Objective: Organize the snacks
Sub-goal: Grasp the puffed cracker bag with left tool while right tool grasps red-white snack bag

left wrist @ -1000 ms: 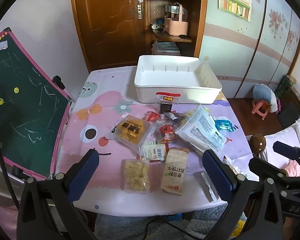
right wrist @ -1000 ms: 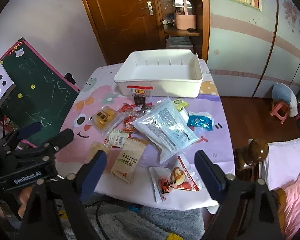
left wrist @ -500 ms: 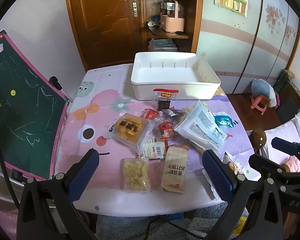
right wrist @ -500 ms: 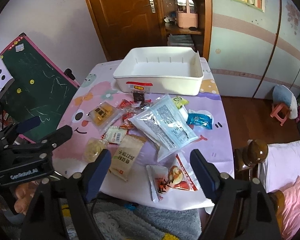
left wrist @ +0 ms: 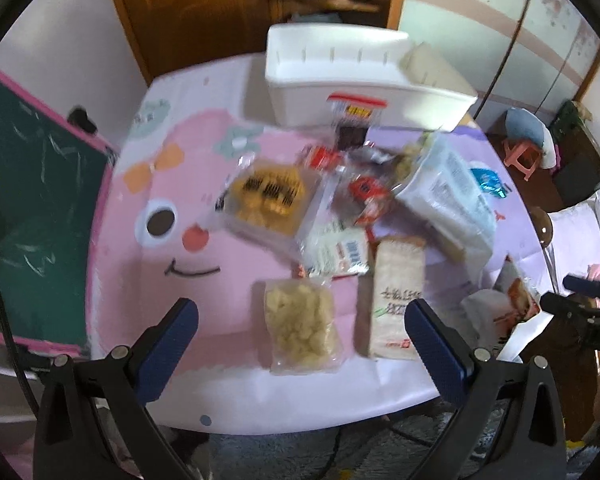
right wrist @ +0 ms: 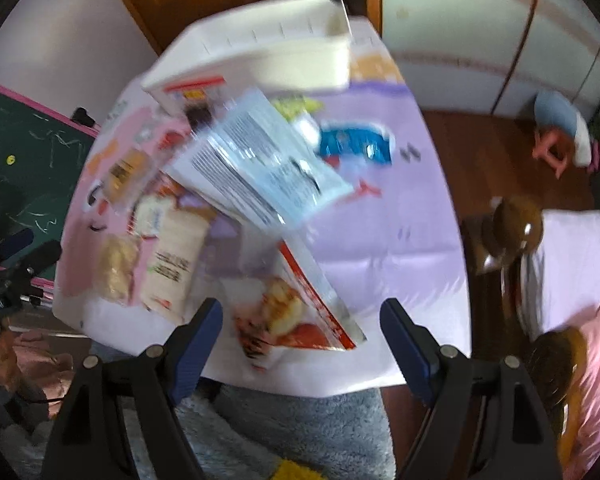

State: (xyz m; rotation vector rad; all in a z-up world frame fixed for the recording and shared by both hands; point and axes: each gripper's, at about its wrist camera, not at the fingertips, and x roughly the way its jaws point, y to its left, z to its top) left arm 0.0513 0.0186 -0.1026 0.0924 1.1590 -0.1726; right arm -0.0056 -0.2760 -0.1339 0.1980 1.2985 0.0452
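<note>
A white rectangular bin [left wrist: 364,92] stands empty at the table's far edge. A red-topped packet [left wrist: 350,114] leans against its front wall. Before it the snacks lie scattered and overlapping: a clear pack of yellow cakes [left wrist: 266,196], small red wrappers [left wrist: 366,192], a large pale-blue bag [right wrist: 256,160], a blue packet [right wrist: 356,144], a beige cracker pack [left wrist: 396,304], a clear bag of pale puffs [left wrist: 300,326] and a red-edged pouch [right wrist: 296,316] nearest the front edge.
</note>
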